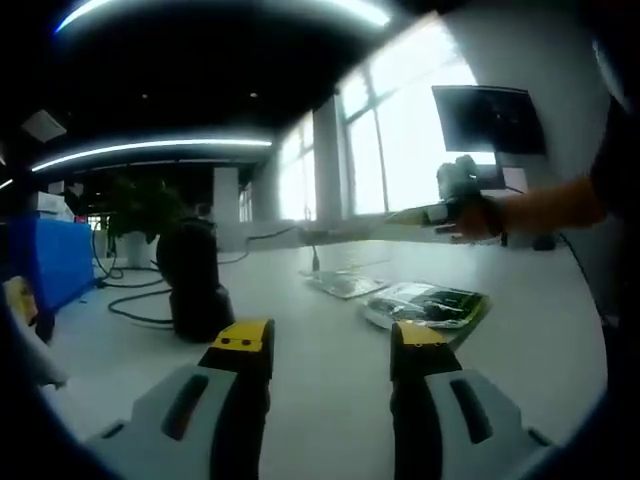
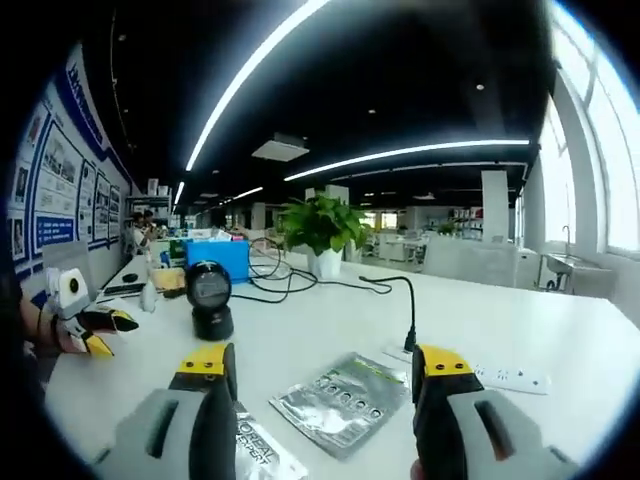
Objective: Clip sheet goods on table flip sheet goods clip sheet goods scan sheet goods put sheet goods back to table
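Sheet goods lie flat on the white table [image 2: 560, 350]: in the right gripper view a silvery foil pouch [image 2: 342, 398] rests between that gripper's two jaws, touching neither, and a second printed packet [image 2: 258, 447] sits at about seven o'clock from it, partly hidden behind the left jaw. In the left gripper view a green-and-silver packet [image 1: 428, 305] lies on the table at about one o'clock from the jaws, with a clear flat packet [image 1: 345, 284] just beyond it at eleven o'clock. The right gripper [image 2: 322, 372] stands wide open over the pouches with nothing between its yellow tips. The left gripper [image 1: 325, 342] is likewise spread wide, hovering above bare tabletop and holding nothing. In the left gripper view the other gripper [image 1: 455, 205] reaches in from three o'clock on a person's arm; whether its tips grip anything there I cannot tell. A black barcode scanner [image 2: 209, 298] stands upright on the table at eleven o'clock from the foil pouch, well apart from it. Farther back sit a blue box [image 2: 216, 259], a potted plant [image 2: 322, 230] at twelve o'clock, black cables [image 2: 300, 285], and a white power strip [image 2: 505, 377] at three o'clock.
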Demonstrator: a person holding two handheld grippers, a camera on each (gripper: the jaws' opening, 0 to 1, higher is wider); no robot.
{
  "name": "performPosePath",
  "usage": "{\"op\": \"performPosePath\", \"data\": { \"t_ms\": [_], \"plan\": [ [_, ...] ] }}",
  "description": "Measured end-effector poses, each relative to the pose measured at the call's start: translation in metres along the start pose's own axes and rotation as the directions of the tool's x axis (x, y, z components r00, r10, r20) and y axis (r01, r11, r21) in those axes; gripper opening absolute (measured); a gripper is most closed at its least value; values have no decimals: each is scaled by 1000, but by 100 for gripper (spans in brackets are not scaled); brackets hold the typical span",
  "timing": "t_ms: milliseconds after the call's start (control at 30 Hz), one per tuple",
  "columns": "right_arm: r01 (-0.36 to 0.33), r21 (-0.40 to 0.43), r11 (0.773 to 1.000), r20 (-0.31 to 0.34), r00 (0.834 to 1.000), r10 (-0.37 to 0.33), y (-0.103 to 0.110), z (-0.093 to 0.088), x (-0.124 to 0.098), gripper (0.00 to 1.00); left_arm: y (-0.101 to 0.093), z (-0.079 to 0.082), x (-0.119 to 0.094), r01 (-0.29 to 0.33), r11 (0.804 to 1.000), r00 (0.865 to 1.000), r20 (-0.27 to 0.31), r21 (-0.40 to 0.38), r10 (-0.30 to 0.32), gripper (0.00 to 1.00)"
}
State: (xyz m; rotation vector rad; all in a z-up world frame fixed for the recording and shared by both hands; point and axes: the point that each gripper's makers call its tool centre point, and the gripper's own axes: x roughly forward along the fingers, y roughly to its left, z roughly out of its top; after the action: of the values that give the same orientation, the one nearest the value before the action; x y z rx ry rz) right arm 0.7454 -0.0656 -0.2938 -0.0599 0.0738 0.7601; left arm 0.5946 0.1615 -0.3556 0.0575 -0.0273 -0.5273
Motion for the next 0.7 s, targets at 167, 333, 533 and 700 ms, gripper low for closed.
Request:
{"op": "performPosePath", "data": {
  "t_ms": [167,333,533,700],
  "plan": [
    [39,3,999,16,999,-39,6,2,-23,64,2,1,-1,-3,1000,1000,6,-16,3,39],
    [74,6,997,44,996,-74,2,9,-43,63,1,-2,-1,-8,1000,1000,-8,0,8,39],
    [132,17,991,57,990,-132,-7,5,-63,61,0,0,-1,-3,1000,1000,3,-4,3,39],
    [146,28,989,60,987,-148,-5,-5,-80,61,3,3,-4,-11,999,1000,20,-35,12,40]
  ]
}}
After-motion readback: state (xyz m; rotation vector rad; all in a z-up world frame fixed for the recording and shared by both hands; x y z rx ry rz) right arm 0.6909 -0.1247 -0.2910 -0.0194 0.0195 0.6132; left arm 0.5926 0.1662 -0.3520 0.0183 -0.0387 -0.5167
